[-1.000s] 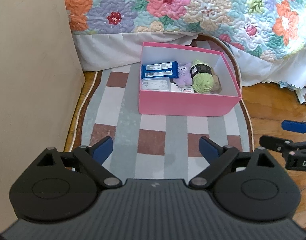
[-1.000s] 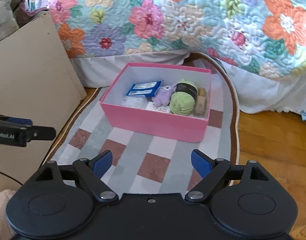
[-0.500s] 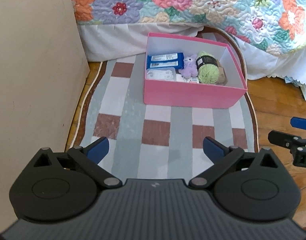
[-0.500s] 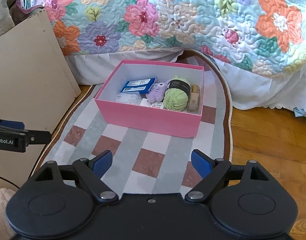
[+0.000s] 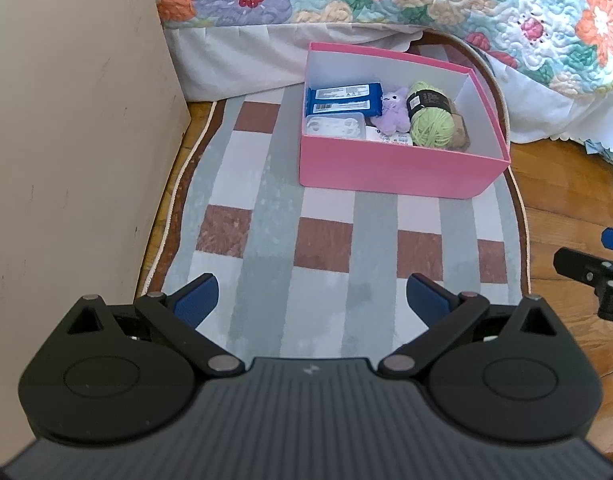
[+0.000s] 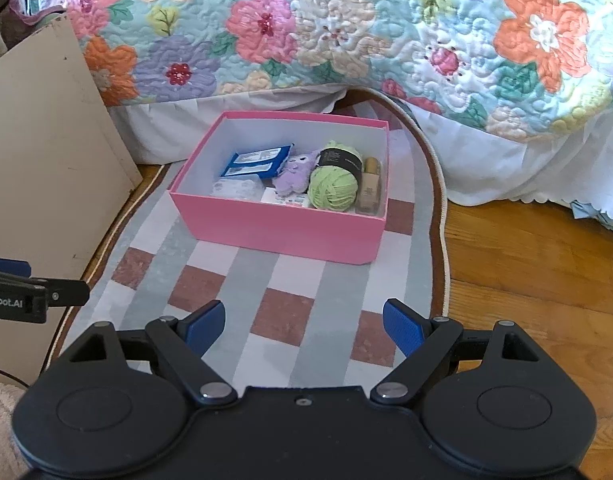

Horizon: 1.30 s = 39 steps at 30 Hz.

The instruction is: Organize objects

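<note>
Now the left tool [image 5: 310,294] and right tool [image 6: 304,322] are both wide open, empty; pink box [image 6: 274,226] sits on the rug [image 5: 266,240].

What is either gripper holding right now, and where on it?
Nothing. The left gripper and right gripper are both open over the rug, short of the pink box.

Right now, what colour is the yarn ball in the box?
Light green yarn ball with a black label band; clearest in the right wrist view.
</note>
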Tool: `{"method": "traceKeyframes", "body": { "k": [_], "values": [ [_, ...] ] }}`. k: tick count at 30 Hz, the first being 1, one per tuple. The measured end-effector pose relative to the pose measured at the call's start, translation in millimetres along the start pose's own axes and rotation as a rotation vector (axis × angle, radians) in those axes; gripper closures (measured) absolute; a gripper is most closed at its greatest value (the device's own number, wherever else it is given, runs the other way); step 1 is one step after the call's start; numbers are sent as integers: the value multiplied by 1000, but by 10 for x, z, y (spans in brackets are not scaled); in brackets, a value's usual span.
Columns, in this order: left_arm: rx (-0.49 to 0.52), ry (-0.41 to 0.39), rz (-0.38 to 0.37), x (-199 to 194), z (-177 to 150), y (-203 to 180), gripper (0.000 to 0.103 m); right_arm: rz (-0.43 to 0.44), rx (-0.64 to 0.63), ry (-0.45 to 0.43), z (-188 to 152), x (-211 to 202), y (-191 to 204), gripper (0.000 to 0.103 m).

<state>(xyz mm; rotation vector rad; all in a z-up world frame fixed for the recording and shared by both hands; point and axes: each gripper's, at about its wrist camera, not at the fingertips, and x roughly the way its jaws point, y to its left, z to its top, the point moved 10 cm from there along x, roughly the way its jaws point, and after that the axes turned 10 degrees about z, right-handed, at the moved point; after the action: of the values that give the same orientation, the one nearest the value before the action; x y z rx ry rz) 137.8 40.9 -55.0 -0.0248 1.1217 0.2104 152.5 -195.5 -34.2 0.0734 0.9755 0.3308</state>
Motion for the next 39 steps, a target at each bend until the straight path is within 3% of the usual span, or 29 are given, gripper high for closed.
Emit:
{"method": "traceKeyframes", "body": {
  "k": [39],
  "values": [
    [36, 29, 69, -4, -26, -21, 1, -21, 20, 58, -84, 70, -46, 14]
  ]
}}
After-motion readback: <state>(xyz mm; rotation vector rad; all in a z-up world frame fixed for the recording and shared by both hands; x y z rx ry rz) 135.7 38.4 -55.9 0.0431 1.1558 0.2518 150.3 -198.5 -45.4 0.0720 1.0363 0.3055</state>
